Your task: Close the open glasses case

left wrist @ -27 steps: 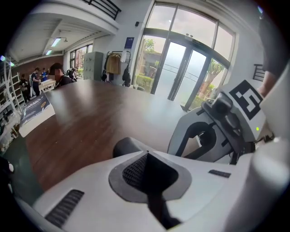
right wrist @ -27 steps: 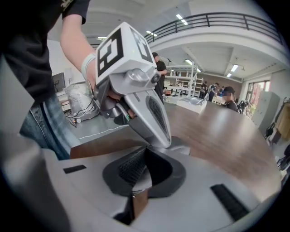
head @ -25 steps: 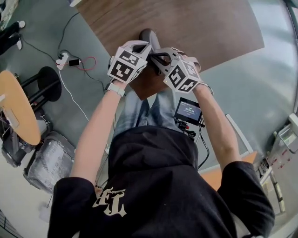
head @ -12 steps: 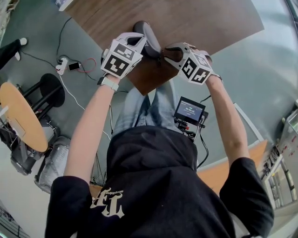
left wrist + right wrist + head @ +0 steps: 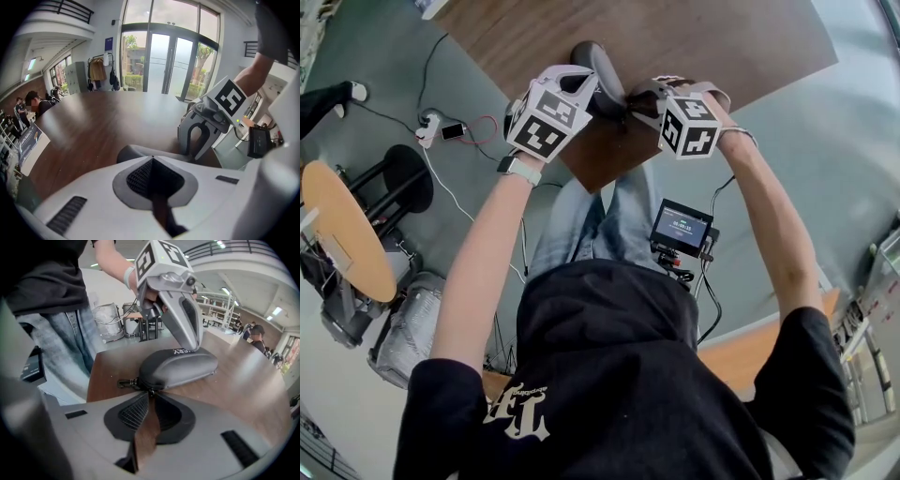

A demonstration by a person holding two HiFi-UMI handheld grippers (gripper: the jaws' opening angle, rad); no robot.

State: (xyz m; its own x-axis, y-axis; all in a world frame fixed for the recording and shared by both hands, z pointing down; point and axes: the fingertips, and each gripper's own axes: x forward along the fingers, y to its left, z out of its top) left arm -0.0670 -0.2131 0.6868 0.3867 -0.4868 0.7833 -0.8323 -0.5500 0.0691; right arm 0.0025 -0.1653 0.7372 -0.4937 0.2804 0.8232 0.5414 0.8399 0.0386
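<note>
**A:** Status? The glasses case [image 5: 180,365] is seen lying flat near the corner of the tabletop [image 5: 248,392]. The lid is down on the base and the clip [image 5: 125,382] end faces the person.

**B:** Confirmed. The left gripper [image 5: 194,348] is set with its jaws together, tips pressed on the top of the case. The right gripper [image 5: 150,396] is pinched tight at the near end, apparently on the zipper pull [image 5: 149,391].

**A:** Step is judged to be zipping shut, close to the end of travel. Whether the zip is fully home can't be told from any view.

**B:** Then downward pressure from the left is needed so the shell isn't dragged. The pull should be drawn along the seam line, low and parallel to the tabletop, not lifted.

**A:** Risks: the pull is small, so the pinch could slip off. The case could also be slid off the near edge if the hold-down is eased.

**B:** Agreed. The seam should be checked for a gap before anything is released.
</note>
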